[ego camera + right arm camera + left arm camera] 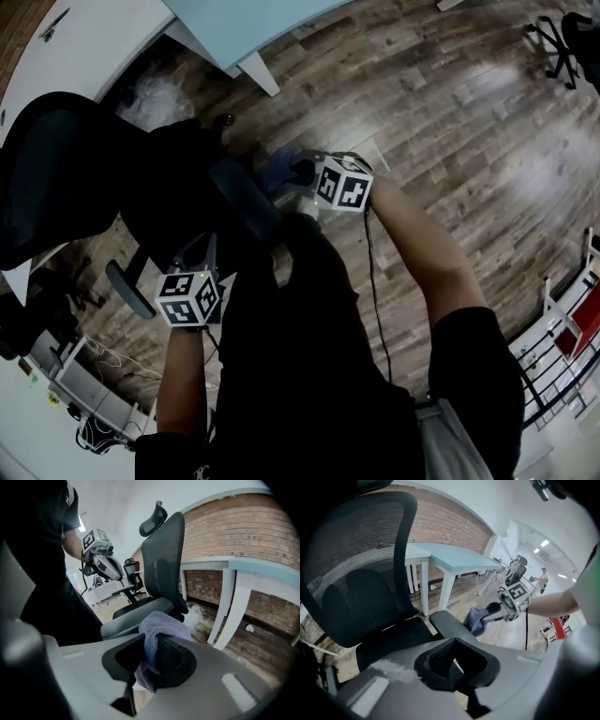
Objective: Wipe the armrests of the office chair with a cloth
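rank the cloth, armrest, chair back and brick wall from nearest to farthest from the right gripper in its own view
1. cloth: pinched in the jaws of the right gripper.
2. armrest: just ahead, slightly left.
3. chair back: upright behind the armrest, centre.
4. brick wall: farthest, upper right.

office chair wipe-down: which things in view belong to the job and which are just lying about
In the job:
purple cloth, clamped in the right gripper
armrest beside the cloth
office chair
left gripper, holding nothing

Lying about:
blue-topped desk
second office chair across the floor
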Demonstrator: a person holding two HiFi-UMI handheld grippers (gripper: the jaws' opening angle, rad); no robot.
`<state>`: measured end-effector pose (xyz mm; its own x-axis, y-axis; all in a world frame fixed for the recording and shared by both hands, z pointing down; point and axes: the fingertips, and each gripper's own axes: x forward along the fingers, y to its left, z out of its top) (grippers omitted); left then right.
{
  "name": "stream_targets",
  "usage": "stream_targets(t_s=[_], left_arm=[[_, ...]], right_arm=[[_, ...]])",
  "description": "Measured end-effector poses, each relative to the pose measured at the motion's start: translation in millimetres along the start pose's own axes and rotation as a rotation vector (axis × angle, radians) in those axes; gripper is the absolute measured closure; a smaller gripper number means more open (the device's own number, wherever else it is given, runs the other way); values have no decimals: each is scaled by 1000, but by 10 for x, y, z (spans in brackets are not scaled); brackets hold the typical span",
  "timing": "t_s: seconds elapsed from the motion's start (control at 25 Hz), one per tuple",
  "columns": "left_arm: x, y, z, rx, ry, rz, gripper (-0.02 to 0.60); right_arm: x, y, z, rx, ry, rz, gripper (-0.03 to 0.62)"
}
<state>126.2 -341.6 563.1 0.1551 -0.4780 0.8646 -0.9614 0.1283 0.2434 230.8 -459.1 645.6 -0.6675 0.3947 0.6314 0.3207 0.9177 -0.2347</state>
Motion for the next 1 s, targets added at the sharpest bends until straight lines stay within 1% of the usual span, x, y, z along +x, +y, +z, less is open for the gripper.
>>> stream_targets(t_s=[0.08,0.16,0.36,0.56,0.68,0.84,1.0], left_arm=[[74,-25,47,-7,6,15,575],[143,-50,56,-20,19,25,575],[298,-115,-25,-39,58,52,574],[323,-83,-135,-83,73,73,574],[305,-25,-204,-107,77,91,574],[294,27,-270,-133,75,104,574],[266,61,-365,-147,78,121,574]], right_arm=[[180,-14,-45,-13,-1,53,526],[362,-51,-56,5,-13,81,526],[813,-203,-38,147,-74,90,526],[1102,-262,-113,193,-61,114,528],[1200,-353,-168,217,-48,104,528],[1369,-569,-258,299,-27,62,528],[1590,-801,-310,377,-29,20,528]])
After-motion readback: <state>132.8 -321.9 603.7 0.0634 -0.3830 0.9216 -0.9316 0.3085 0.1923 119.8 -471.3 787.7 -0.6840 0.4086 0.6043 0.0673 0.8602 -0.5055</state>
